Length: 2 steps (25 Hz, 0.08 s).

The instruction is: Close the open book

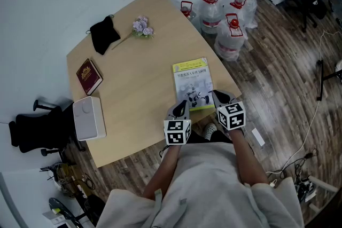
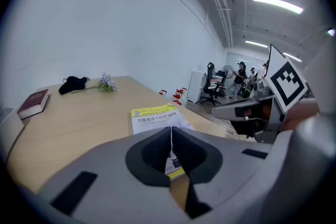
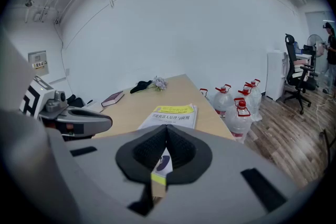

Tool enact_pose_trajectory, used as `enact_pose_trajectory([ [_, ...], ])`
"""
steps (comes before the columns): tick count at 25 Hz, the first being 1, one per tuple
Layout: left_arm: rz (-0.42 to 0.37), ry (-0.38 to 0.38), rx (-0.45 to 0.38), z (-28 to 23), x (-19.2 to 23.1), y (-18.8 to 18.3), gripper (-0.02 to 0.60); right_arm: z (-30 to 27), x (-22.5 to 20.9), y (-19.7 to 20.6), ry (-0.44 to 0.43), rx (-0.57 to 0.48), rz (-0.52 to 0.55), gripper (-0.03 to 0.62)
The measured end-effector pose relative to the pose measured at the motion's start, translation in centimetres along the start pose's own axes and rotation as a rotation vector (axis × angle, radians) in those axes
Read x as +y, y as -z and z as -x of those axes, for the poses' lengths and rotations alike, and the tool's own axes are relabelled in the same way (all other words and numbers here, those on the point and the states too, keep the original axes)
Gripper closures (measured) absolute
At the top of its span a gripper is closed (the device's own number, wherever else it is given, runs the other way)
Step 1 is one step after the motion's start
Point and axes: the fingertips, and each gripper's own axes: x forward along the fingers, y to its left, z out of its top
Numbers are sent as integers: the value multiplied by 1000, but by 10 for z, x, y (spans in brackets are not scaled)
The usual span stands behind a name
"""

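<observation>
Left tool point(image 1: 180, 108) and right tool point(image 1: 220, 96) pressed together, empty, by yellow book point(image 1: 193, 80) lying cover-up on bench point(image 1: 139, 69). Closing appears done; withdrawal remains

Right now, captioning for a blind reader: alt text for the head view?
A yellow-and-white book lies cover up on a table, the left gripper and right gripper at its near end, jaws shut. Beyond lie a dark red book, white box, black cloth and flowers.

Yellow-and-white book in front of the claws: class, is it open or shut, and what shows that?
Shut: the yellow-and-white book lies flat on the table, front cover facing up, with no spread pages showing.
</observation>
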Motion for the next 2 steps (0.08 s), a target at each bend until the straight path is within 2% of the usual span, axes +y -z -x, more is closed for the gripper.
enact_pose_trajectory([
  [2, 1, -1, 2, -1, 0, 0, 558, 0, -1, 0, -1, 1, 1, 586],
])
